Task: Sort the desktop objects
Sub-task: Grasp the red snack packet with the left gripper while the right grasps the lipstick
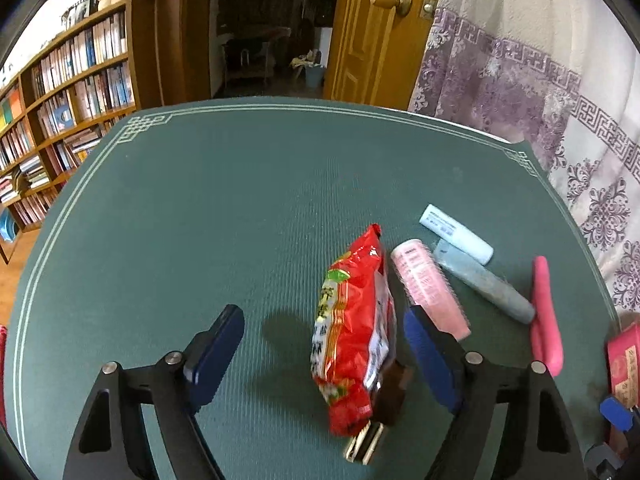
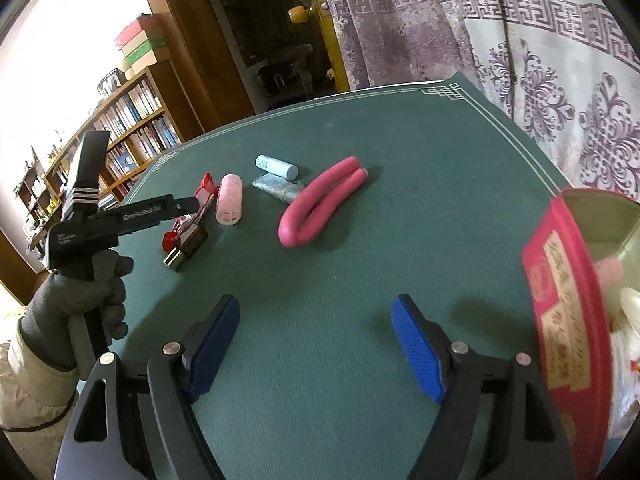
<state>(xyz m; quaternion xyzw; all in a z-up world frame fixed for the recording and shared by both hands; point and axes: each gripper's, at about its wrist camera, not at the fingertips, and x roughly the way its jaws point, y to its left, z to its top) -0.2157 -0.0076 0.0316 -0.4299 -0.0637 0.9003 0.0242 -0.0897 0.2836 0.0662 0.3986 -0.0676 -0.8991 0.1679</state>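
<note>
- On the green desk mat [image 1: 200,208], at about six o'clock in the left wrist view, the left gripper [image 1: 320,356] is standing with its jaws apart around the red snack packet [image 1: 352,332]; neither blue pad is pressing on it yet, so nothing is being held.
- Under the packet's near end, a small dark bar with a gold-striped end [image 1: 366,446] is lying flat.
- Moving toward three o'clock, a pink tube [image 1: 428,286], a grey-blue tube [image 1: 484,284], a pale blue tube [image 1: 456,232] and a bent pink foam roller [image 1: 544,312] are lying close together, all unsorted.
- In the right wrist view, a gloved hand [image 2: 80,300] is gripping the left tool at nine o'clock.
- The right gripper [image 2: 316,344] is hovering at six o'clock, jaws wide and empty over bare mat.
- At three o'clock, a red tin [image 2: 560,300] is standing open, with a few pale items blurred inside; I judge these are already sorted.
- Sorting looks barely begun: at least six pieces are waiting on the mat, and the packet seems the next pick.
</note>
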